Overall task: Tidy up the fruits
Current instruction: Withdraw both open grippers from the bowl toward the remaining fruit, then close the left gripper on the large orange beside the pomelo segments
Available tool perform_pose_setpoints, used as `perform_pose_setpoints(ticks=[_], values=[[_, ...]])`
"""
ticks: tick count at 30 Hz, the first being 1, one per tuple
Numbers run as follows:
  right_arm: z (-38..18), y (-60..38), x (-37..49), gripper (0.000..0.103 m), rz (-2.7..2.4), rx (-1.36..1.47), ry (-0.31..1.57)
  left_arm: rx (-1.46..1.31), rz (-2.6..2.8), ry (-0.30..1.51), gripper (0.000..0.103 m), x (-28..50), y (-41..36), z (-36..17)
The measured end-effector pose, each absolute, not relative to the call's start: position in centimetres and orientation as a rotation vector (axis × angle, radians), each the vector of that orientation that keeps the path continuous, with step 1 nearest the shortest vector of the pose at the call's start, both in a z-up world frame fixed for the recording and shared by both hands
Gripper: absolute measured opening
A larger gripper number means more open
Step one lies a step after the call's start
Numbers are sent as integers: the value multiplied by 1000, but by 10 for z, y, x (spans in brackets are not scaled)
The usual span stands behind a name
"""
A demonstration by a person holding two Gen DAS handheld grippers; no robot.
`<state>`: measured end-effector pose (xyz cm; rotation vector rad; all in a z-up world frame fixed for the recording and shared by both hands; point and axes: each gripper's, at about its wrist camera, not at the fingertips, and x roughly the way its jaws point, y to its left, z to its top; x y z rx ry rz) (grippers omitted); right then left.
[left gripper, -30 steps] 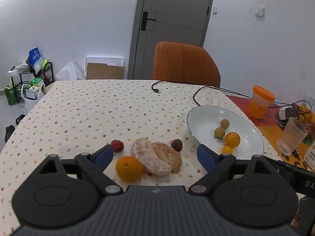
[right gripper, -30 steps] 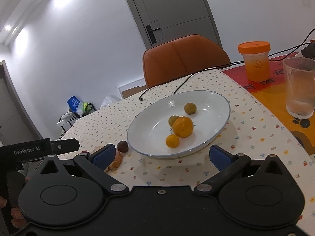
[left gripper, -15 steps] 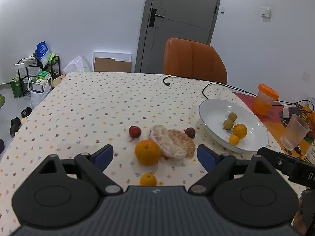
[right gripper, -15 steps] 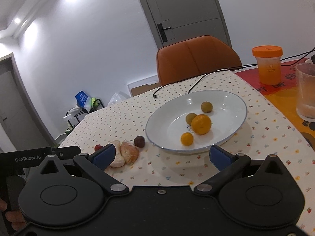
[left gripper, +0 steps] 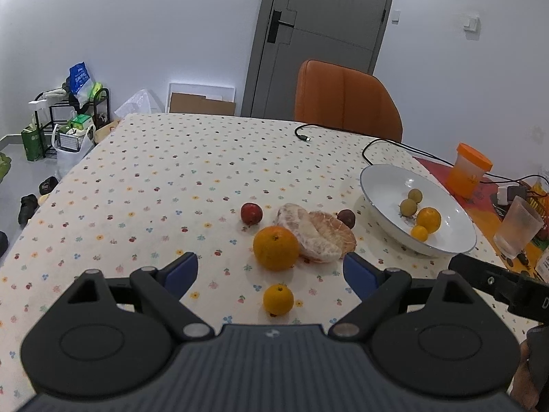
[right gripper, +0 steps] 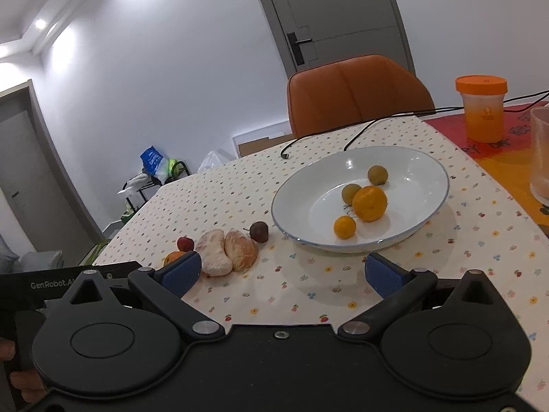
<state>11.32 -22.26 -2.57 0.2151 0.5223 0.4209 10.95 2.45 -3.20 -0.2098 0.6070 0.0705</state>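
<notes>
Pose: left hand-held gripper (left gripper: 271,271) tilted down | jaws wide, empty

Glossy white plate (right gripper: 295,189), matt printed cloth tablecloth (left gripper: 164,178)

place: home dining room | table (left gripper: 178,178) under a flower-dotted cloth | orange upholstered chair (left gripper: 346,101) pushed up to it | grey interior door (left gripper: 322,34) with lever handle | small rack (left gripper: 73,116) of bags and groceries | shoes (left gripper: 27,204) on the floor
</notes>
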Motion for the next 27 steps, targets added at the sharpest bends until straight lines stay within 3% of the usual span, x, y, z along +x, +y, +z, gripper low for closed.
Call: perform_pose_setpoints(ticks=[13,27], values=[[-34,-211,122,100,485,192,521,-221,41,593,82,129,26,-41],[-45,-194,154,67,542,187,605,-250,28,657,61,164,31,-63]])
